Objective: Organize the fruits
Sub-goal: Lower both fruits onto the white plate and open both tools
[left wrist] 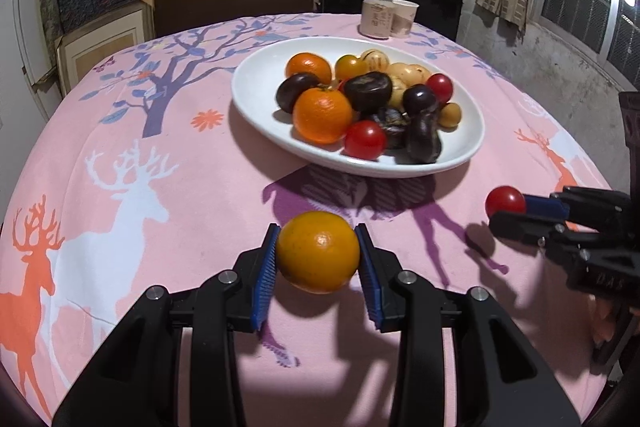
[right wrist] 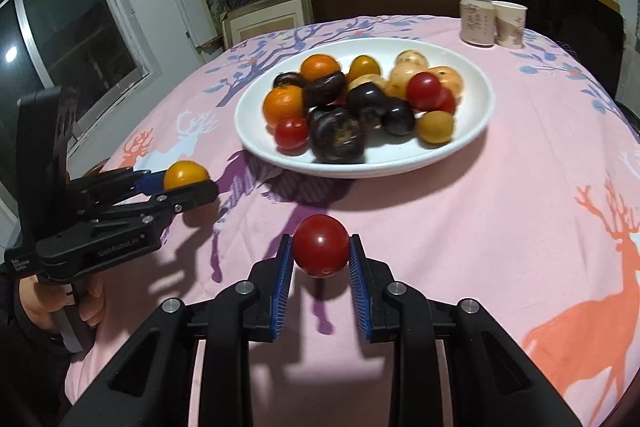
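While both grippers hold fruit above the pink tablecloth (left wrist: 168,211), the sorting looks like it has only just begun. At the bottom middle of the left wrist view, the left gripper (left wrist: 318,253) is clamped on a small orange (left wrist: 318,251), with a blue pad pressed on each side. At the bottom middle of the right wrist view, the right gripper (right wrist: 321,253) is closed tight on a red tomato (right wrist: 321,251). Both fruits hang a little above the cloth, in front of the white bowl (left wrist: 256,87).

That bowl sits in the upper middle of both views and is full of mixed fruit: 2 more oranges, red tomatoes, dark purple fruits and pale yellow ones, all piled together. No sorted group shows on the cloth yet, so my guess is that these 2 are the first ones out. Almost everything is left to do.

A can (left wrist: 376,15) and a paper cup (left wrist: 405,17) stand at the far edge of the table, well away from the bowl.
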A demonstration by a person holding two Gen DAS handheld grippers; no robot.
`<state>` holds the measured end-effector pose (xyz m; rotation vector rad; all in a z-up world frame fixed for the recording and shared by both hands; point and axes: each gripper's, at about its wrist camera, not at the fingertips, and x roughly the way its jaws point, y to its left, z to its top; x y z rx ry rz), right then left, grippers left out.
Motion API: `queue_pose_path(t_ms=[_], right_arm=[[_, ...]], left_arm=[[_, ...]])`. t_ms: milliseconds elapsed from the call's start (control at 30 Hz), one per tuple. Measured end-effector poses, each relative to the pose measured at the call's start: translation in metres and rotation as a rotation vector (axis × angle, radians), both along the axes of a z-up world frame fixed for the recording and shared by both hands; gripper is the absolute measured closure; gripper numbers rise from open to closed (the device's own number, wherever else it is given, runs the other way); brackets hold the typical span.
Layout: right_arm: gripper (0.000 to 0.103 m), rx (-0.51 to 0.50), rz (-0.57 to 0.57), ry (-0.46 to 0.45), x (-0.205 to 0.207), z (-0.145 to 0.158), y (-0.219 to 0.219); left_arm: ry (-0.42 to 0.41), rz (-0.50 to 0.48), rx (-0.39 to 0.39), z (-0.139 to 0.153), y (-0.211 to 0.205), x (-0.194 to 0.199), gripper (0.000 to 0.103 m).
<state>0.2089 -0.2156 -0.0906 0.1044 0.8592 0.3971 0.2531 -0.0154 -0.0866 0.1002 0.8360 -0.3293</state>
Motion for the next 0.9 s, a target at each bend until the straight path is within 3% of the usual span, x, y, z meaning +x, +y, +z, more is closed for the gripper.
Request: queue_pose_path(t_ms=[200,467,667,700,733,767,900], right_arm=[[0.075,-0.007,-0.015,-0.050,0.021,0.031,-0.020],[0.075,0.052,-0.063,-0.104,0.088,0.080,-0.031],[0.072,0.101,-0.070,-0.042,0.137,0.067,-0.026],[0.066,0.111,-0.059,-0.021,0.143,0.061,-0.024],[0.053,0.111,-0.066,-0.014,0.146,0.058,-0.024],[0.050,0.115,-0.077,-0.014,0.145,0.055,-0.024],[0.049,0.143,-0.083,-0.016,0.127,0.052,-0.031]], left_arm=[[-0.048,-0.013,0.014,0.024,-0.019,0.006,0.066],[-0.104,-0.015,-0.004,0.074,-0.056,0.059,0.066],[-0.032,0.028,-0.006,0.055,-0.066,0.110,0.066],[-0.023,0.039,0.000,0.051,-0.065,0.115,0.058],[-0.014,0.052,-0.004,0.045,-0.063,0.119,0.045],[-0.008,0.062,-0.010,0.041,-0.060,0.121,0.034],[-0.033,0.093,0.016,0.042,-0.051,0.109,0.013]])
